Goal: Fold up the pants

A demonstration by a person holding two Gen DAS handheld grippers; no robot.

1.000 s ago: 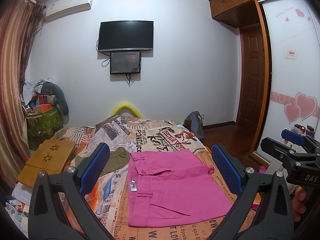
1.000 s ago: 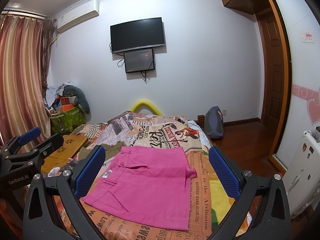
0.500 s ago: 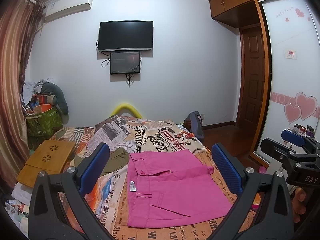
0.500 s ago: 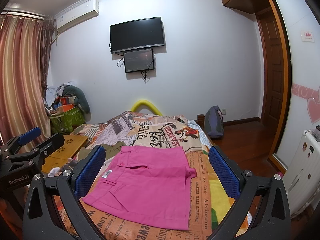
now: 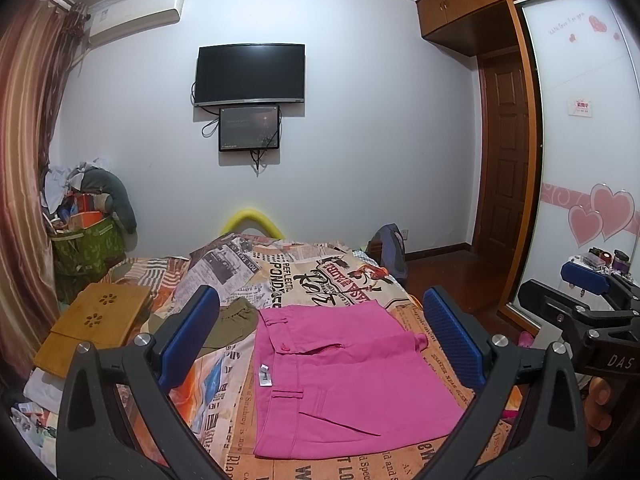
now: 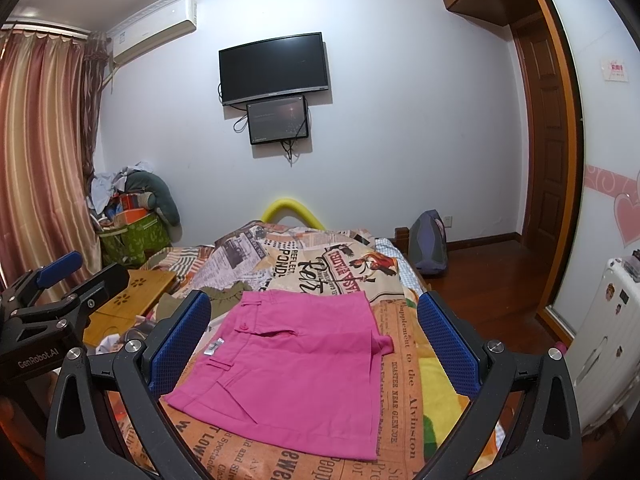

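Left wrist view. My left tongs stand wide apart, blue pads on either side of the frame, nothing between them. They hang above the bed, clear of the cloth. The pink pants lie folded into a compact rectangle on the newspaper-print bedspread, waistband edge to the left, white label showing near it, one small corner of cloth sticking out on the right side. An olive-green garment lies just beside the pants, to the left. A wooden lap desk sits further left on the bed. My right tongs show at the right edge, well apart from the pants, with fingertips of the holding hand under the handle.

Right wrist view. My right tongs are likewise spread wide and hold nothing. The pink pants lie flat on the bed between the two pads as seen from here, untouched by either. The olive-green garment lies at their far left corner. My left tongs appear at the left edge, above the wooden lap desk. On the far wall hangs a television with a smaller screen under it.
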